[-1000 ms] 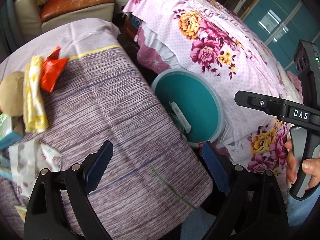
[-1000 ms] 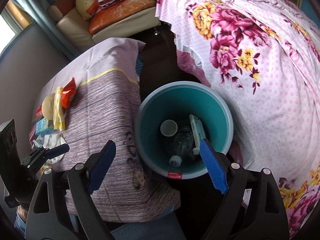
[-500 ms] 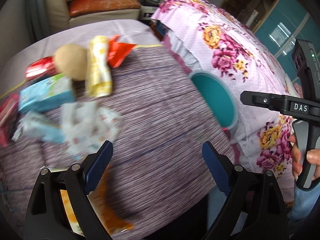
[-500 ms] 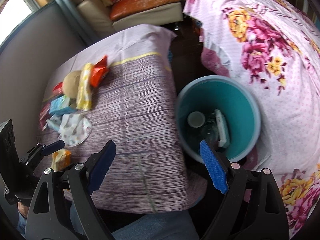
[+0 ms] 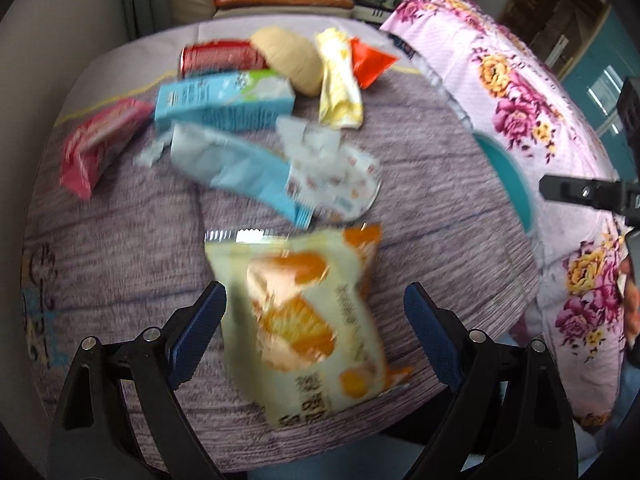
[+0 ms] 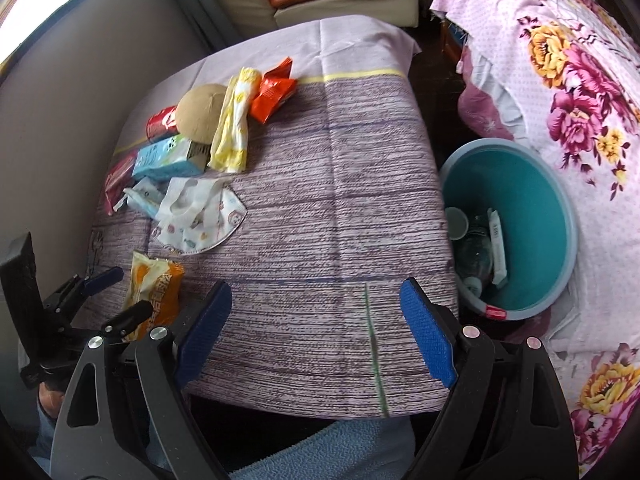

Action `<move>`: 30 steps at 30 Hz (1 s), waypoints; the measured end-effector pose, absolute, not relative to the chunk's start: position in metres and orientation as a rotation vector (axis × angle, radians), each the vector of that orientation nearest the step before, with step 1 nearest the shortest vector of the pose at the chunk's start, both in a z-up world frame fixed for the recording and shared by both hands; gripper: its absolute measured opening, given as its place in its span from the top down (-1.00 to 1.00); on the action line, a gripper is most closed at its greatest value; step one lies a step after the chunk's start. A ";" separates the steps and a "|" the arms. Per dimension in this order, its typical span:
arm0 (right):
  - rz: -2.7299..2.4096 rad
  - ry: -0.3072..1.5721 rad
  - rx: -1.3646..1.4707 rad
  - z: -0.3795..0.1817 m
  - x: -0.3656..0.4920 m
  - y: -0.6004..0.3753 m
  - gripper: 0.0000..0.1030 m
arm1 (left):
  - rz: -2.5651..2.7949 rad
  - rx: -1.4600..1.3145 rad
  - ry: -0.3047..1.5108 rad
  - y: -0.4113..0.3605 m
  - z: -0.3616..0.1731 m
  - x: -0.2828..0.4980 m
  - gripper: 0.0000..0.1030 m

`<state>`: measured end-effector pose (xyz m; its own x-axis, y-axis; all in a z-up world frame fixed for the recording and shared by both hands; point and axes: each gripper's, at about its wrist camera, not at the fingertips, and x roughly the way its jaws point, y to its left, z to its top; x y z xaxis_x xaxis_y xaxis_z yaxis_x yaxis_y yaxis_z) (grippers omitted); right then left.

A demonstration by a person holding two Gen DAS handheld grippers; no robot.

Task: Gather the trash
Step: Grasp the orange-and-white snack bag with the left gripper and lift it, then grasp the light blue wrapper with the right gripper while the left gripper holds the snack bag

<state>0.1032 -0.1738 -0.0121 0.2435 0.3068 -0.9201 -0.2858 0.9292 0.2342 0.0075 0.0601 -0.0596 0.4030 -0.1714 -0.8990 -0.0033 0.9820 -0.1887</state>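
The orange snack packet (image 5: 312, 320) lies on the bench (image 6: 320, 208) directly under the left gripper (image 5: 312, 316), its long axis along the fingers, between wide-apart jaws, while the empty, wide-apart right gripper (image 6: 316, 320) stands farther away.

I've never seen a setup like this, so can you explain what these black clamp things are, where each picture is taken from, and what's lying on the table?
No robot here: a person holds a hand-operated gripper in each hand, each with a camera looking along its jaws. One picture looks out from the left gripper, the other from the right gripper. Both stand open and hold nothing. The left one hovers over an orange snack bag, which lies between its jaws without being pinched. Farther back on the cloth-covered table lie more wrappers, a blue carton and a patterned bib. Beside the table stands a teal bin with some trash already inside.
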 end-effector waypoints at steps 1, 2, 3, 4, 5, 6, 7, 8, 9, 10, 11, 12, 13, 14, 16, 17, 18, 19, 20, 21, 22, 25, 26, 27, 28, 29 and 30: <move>0.407 1.266 0.018 -0.014 0.103 -0.173 -0.59 | -0.111 -0.172 1.162 0.061 -0.063 0.006 -0.76; 0.409 1.271 0.018 -0.016 0.103 -0.171 -0.59 | -0.111 -0.171 1.168 0.059 -0.066 0.005 -0.76; 0.411 1.276 0.019 -0.017 0.103 -0.170 -0.59 | -0.111 -0.168 1.174 0.057 -0.069 0.004 -0.76; 0.415 1.278 0.019 -0.019 0.103 -0.170 -0.59 | -0.112 -0.164 1.185 0.057 -0.074 0.003 -0.76; 0.418 1.282 0.020 -0.020 0.103 -0.168 -0.59 | -0.113 -0.162 1.194 0.056 -0.077 0.003 -0.76; 0.422 1.284 0.020 -0.021 0.103 -0.168 -0.59 | -0.110 -0.161 1.207 0.057 -0.083 0.003 -0.76; 0.426 1.288 0.019 -0.022 0.103 -0.166 -0.59 | -0.105 -0.163 1.216 0.057 -0.086 0.003 -0.76; 0.429 1.291 0.017 -0.023 0.104 -0.164 -0.59 | -0.101 -0.172 1.227 0.059 -0.091 0.004 -0.76; 0.433 1.295 0.015 -0.024 0.105 -0.162 -0.59 | -0.102 -0.185 1.230 0.060 -0.093 0.004 -0.76; 0.439 1.300 0.010 -0.026 0.106 -0.158 -0.59 | -0.108 -0.210 1.217 0.063 -0.093 0.003 -0.75; 0.441 1.302 0.008 -0.027 0.106 -0.156 -0.59 | -0.115 -0.234 1.194 0.068 -0.091 0.002 -0.62; 0.446 1.304 0.006 -0.028 0.107 -0.154 -0.59 | -0.122 -0.250 1.174 0.071 -0.088 0.001 -0.44; 0.452 1.308 0.004 -0.031 0.108 -0.149 -0.59 | -0.132 -0.263 1.164 0.074 -0.085 0.000 -0.05; 0.460 1.312 0.002 -0.032 0.110 -0.144 -0.59 | -0.133 -0.278 1.157 0.079 -0.083 0.000 0.14; 0.477 1.319 -0.006 -0.036 0.112 -0.134 -0.59 | -0.117 -0.288 1.136 0.088 -0.078 -0.001 0.23; 0.486 1.321 -0.011 -0.037 0.114 -0.129 -0.59 | -0.113 -0.296 1.125 0.093 -0.076 -0.002 0.23; 0.497 1.322 -0.017 -0.039 0.115 -0.124 -0.59 | -0.114 -0.305 1.115 0.096 -0.074 -0.002 0.23; 0.514 1.324 -0.029 -0.042 0.117 -0.115 -0.59 | -0.116 -0.315 1.103 0.102 -0.071 -0.003 0.23; 0.530 1.327 -0.044 -0.045 0.119 -0.105 -0.59 | -0.117 -0.326 1.092 0.107 -0.069 -0.004 0.23; 0.545 1.332 -0.061 -0.049 0.122 -0.095 -0.59 | -0.119 -0.336 1.086 0.110 -0.068 -0.003 0.23; 0.554 1.336 -0.070 -0.050 0.123 -0.089 -0.59 | -0.120 -0.352 1.079 0.115 -0.067 -0.003 0.23; 0.597 1.344 -0.109 -0.059 0.128 -0.060 -0.59 | -0.114 -0.374 1.066 0.129 -0.065 0.000 0.23; 0.614 1.344 -0.127 -0.062 0.129 -0.050 -0.59 | -0.109 -0.378 1.062 0.135 -0.064 0.001 0.23; 0.623 1.343 -0.138 -0.063 0.130 -0.044 -0.59 | -0.104 -0.384 1.059 0.140 -0.064 0.001 0.22; 0.636 1.340 -0.169 -0.068 0.132 -0.033 -0.59 | -0.100 -0.388 1.057 0.145 -0.064 0.000 0.22; 0.639 1.338 -0.186 -0.070 0.133 -0.027 -0.59 | -0.098 -0.392 1.057 0.147 -0.064 0.001 0.22; 0.640 1.336 -0.200 -0.072 0.134 -0.022 -0.59 | -0.097 -0.396 1.058 0.151 -0.066 0.000 0.22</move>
<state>0.1339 -0.0221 -0.0721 0.0925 0.3165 -0.9441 -0.5371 0.8143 0.2203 0.0002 0.1507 -0.0655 0.4935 -0.2654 -0.8283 -0.1105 0.9255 -0.3623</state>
